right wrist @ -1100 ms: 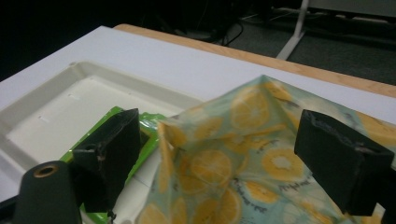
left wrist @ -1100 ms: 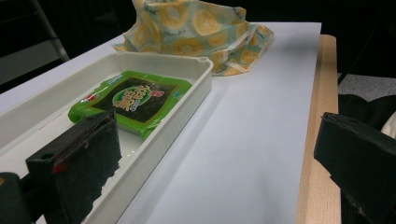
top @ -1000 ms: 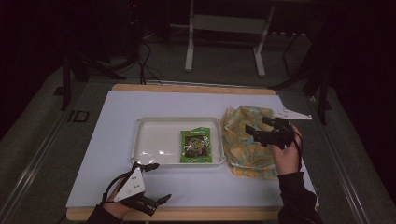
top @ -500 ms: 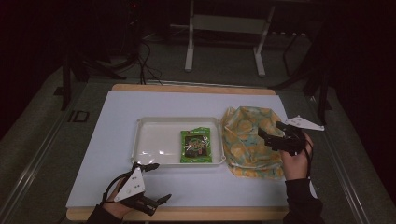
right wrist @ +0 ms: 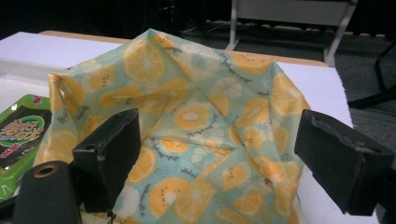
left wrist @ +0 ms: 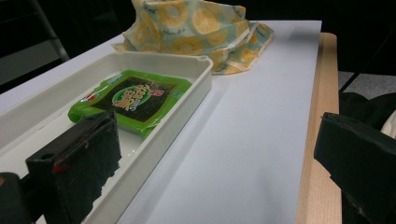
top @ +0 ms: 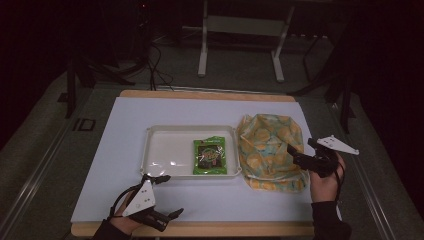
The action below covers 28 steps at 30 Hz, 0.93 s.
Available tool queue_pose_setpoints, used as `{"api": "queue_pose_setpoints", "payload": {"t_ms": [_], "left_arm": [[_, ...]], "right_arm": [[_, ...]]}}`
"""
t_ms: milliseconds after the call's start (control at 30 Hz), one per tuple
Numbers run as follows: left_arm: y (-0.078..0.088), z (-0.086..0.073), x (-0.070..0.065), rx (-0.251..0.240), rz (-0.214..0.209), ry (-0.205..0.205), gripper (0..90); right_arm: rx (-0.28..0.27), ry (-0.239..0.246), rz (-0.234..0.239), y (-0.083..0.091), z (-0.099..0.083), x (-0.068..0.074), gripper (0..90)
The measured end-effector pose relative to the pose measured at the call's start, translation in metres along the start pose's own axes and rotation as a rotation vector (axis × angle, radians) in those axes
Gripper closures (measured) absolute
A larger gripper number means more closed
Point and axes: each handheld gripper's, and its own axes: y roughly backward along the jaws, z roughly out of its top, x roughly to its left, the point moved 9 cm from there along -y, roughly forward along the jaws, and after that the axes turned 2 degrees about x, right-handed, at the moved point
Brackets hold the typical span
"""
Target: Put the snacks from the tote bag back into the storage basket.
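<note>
Both grippers are standing with jaws spread, holding nothing. We are drawing our right gripper [top: 306, 156] back from the middle of the fruit-print cloth bag [top: 270, 150] to its right edge, likely lining up a fresh grasp. Our left gripper [top: 165, 200] is resting near the table's front edge. That bag is lying crumpled, just beside the white tray [top: 165, 150] holding a green packet [top: 210, 156].

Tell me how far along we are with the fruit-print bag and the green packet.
Early stage. The green packet lies flat in the white tray, not yet picked up. The fruit-print bag sits beside the tray, crumpled, mouth open. The right tongs hover open at the bag's edge, gripping nothing. The left tongs wait open near the table's front edge. Gripping the bag and loading the packet likely remain.
</note>
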Motion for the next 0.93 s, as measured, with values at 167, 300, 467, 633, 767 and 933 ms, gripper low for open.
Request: {"api": "queue_pose_setpoints", "payload": {"t_ms": [167, 300, 467, 633, 767, 933], "left_arm": [[0.000, 0.000, -0.001, 0.004, -0.006, -0.001, 1.1], [0.000, 0.000, -0.001, 0.004, -0.007, -0.002, 1.1], [0.000, 0.000, -0.001, 0.003, -0.008, -0.002, 1.1], [0.000, 0.000, -0.001, 0.002, -0.009, -0.006, 1.1], [0.000, 0.000, -0.002, 0.003, -0.011, -0.008, 1.1], [0.000, 0.000, -0.002, 0.004, -0.013, -0.011, 1.1]], "right_arm": [[-0.029, -0.012, -0.001, 0.004, -0.007, -0.002, 14.0], [-0.027, -0.009, -0.011, 0.006, -0.011, -0.004, 14.0], [-0.016, -0.016, -0.003, 0.006, -0.019, -0.005, 13.8], [-0.038, -0.008, -0.016, 0.010, -0.021, -0.008, 13.8], [-0.049, 0.012, -0.023, 0.013, -0.021, -0.007, 13.9], [-0.059, 0.014, -0.021, 0.013, -0.021, -0.007, 13.9]]}}
